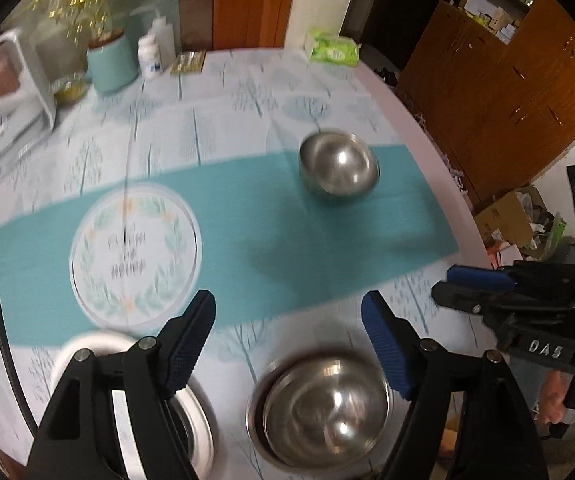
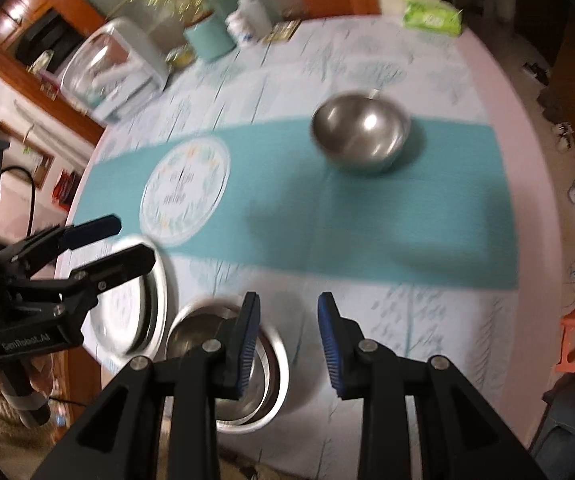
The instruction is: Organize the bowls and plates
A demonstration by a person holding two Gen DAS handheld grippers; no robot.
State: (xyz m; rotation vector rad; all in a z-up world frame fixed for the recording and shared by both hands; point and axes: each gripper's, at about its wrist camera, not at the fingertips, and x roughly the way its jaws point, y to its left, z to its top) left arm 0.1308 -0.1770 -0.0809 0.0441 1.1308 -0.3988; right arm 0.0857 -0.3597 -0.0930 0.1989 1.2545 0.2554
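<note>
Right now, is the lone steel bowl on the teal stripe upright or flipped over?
Upright. The steel bowl sits on its base with its rim up, and both wrist views look down into its shiny, empty-looking interior.

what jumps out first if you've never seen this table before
A lone steel bowl stands out on the teal band of the tablecloth, far side of the table. Nearer, stacked steel bowls sit beside a white plate, with the left gripper and the right gripper open and empty above them.
</note>
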